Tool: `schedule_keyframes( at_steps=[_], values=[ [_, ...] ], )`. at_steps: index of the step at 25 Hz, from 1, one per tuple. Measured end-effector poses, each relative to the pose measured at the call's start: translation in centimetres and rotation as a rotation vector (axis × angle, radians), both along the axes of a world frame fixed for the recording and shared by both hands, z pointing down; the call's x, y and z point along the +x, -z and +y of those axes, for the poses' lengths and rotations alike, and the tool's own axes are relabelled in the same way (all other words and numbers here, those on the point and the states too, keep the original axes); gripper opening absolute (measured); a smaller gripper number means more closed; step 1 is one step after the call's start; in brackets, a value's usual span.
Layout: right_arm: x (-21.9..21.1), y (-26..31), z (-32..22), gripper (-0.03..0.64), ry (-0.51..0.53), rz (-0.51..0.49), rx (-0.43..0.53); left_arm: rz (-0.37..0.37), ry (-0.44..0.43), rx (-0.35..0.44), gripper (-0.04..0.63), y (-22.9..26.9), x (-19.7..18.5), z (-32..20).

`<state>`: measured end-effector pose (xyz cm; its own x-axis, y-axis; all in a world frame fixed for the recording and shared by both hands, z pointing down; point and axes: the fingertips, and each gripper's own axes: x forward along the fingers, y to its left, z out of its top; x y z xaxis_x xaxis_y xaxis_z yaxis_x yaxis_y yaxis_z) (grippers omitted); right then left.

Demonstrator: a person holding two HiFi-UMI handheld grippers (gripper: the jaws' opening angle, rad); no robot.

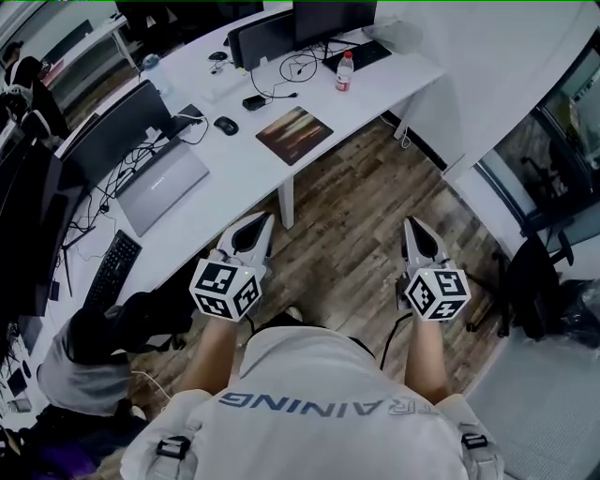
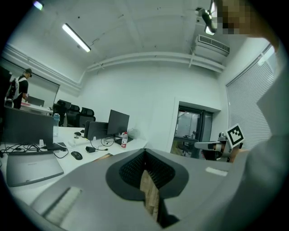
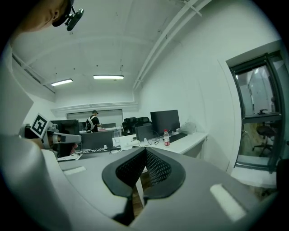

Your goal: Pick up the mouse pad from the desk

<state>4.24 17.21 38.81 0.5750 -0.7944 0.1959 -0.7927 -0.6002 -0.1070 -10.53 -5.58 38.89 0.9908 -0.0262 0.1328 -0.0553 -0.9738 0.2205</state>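
Observation:
The mouse pad (image 1: 294, 134), a brown and orange rectangle, lies flat near the front edge of the white desk (image 1: 239, 183). In the left gripper view only a brown sliver of the mouse pad (image 2: 104, 157) shows above the jaws. Both grippers hang over the wooden floor, short of the desk and pointing towards it. My left gripper (image 1: 265, 217) is near the desk's front edge, its jaws together at the tips (image 2: 145, 152) with nothing held. My right gripper (image 1: 409, 223) is further right over the floor, also shut (image 3: 146, 150) and empty.
On the desk are a black mouse (image 1: 226, 125), a grey laptop (image 1: 161, 187), a keyboard (image 1: 112, 270), monitors (image 1: 333, 19), cables and a water bottle (image 1: 344, 71). A desk leg (image 1: 286, 202) stands ahead of the left gripper. A person (image 3: 94, 121) stands far back.

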Motion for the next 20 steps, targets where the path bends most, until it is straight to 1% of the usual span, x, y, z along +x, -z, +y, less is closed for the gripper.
schedule_keyframes(
  at_steps=[5, 9, 15, 20],
  values=[
    [1.9, -0.8, -4.0, 0.014, 0.014, -0.005, -0.011, -0.018, -0.01, -0.005, 0.0, -1.2, 2.7, -3.5],
    [3.9, -0.9, -5.9, 0.012, 0.023, -0.009, -0.025, -0.019, 0.006, -0.014, 0.0, -1.2, 4.3, -5.6],
    [6.8, -1.4, -9.9, 0.012, 0.092, -0.026, -0.043, -0.027, 0.059, -0.029, 0.0, -2.0, 5.1, -7.9],
    [9.8, -2.9, -13.8, 0.012, 0.187, -0.045, -0.04, -0.053, 0.144, -0.028, 0.0, -3.1, 6.5, -10.1]
  ],
)
